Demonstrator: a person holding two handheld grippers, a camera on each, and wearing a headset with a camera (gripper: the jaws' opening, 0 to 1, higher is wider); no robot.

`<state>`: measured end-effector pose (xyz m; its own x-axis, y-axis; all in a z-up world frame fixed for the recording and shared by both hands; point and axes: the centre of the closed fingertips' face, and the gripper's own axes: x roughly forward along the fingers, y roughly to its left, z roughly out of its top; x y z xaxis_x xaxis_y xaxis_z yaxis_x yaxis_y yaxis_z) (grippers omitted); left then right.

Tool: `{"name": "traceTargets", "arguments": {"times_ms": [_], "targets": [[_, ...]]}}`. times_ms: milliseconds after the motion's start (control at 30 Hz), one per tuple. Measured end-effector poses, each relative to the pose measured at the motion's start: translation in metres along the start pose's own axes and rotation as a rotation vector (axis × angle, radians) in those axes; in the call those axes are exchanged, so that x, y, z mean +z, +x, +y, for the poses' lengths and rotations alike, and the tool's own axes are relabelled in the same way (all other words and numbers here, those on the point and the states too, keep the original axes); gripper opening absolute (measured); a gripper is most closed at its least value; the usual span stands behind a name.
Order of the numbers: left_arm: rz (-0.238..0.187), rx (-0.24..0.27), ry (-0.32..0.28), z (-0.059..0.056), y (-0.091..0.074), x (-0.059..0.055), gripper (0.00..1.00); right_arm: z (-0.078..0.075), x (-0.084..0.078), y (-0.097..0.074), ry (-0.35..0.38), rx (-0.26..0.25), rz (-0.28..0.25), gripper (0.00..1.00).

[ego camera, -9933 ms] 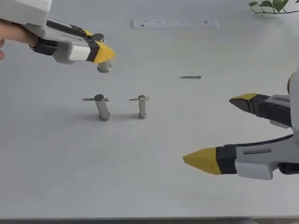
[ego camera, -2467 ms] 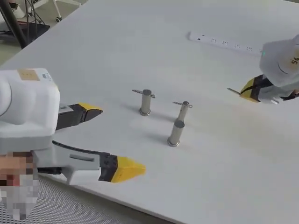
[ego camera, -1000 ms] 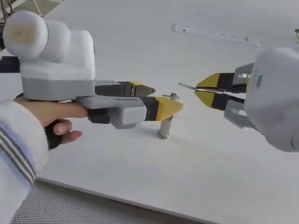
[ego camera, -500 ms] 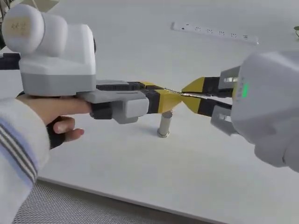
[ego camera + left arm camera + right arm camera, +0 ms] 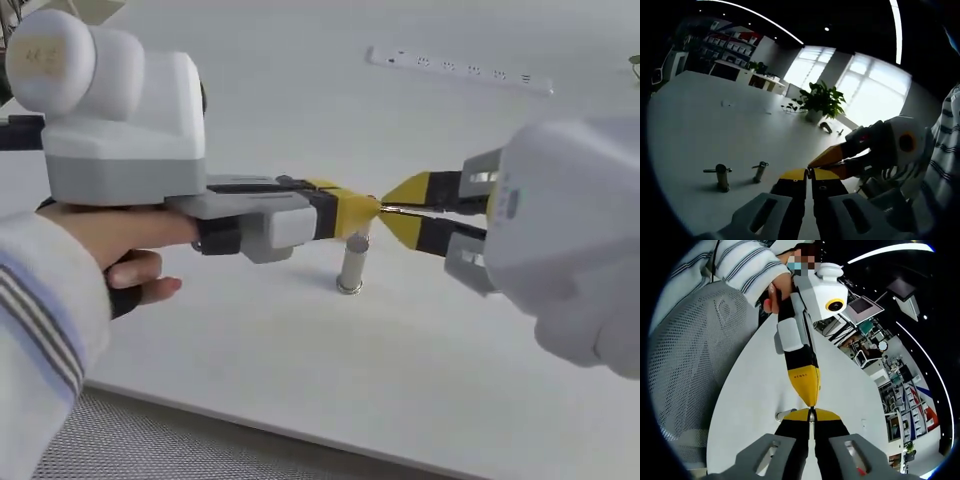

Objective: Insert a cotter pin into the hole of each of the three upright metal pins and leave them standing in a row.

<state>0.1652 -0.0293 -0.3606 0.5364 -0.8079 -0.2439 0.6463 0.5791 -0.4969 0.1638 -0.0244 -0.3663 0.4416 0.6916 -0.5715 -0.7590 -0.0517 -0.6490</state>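
Steel-grey and thin, the cotter pin (image 5: 400,209) sits pinched between the clenched jaws of the right tongs (image 5: 383,209). It is held in the air at the top of the upright metal pin (image 5: 353,265), which stands on the counter (image 5: 300,110). The left tongs (image 5: 368,208) meet them tip to tip, jaws closed together; whether they also nip the cotter pin's end I cannot tell. In the left gripper view, a first fitted pin (image 5: 721,176) and a second fitted pin (image 5: 760,171) stand side by side, each with a crosspiece through its top.
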Motion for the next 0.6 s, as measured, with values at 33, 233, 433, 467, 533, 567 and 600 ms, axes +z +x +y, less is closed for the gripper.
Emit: {"name": "traceTargets", "arguments": {"times_ms": [33, 233, 433, 467, 533, 567, 600], "targets": [[0.003, -0.002, -0.005, -0.0002, -0.0001, -0.0005, 0.00, 0.0004, 0.0003, 0.0000, -0.001, 0.002, 0.000, 0.00], [0.024, -0.010, -0.016, -0.0014, -0.0019, -0.0037, 0.00, 0.0024, 0.0022, 0.0001, 0.009, 0.007, -0.006, 0.00], [0.019, -0.012, -0.061, -0.0012, -0.0047, -0.0009, 0.00, 0.0008, 0.0054, -0.0004, 0.003, 0.004, -0.015, 0.00], [0.020, -0.010, -0.055, -0.0014, -0.0048, -0.0007, 0.00, 0.0006, 0.0055, -0.0002, 0.004, 0.005, -0.014, 0.00], [0.020, -0.002, -0.033, -0.0013, -0.0048, 0.0003, 0.00, -0.0002, 0.0056, 0.0003, 0.006, 0.001, -0.015, 0.00], [0.028, -0.001, -0.035, -0.0012, -0.0048, -0.0006, 0.00, 0.0002, 0.0055, 0.0005, 0.005, 0.005, -0.014, 0.00], [0.032, -0.001, -0.051, -0.0003, -0.0047, -0.0010, 0.00, 0.0008, 0.0053, 0.0008, 0.007, 0.006, -0.012, 0.00]]}}
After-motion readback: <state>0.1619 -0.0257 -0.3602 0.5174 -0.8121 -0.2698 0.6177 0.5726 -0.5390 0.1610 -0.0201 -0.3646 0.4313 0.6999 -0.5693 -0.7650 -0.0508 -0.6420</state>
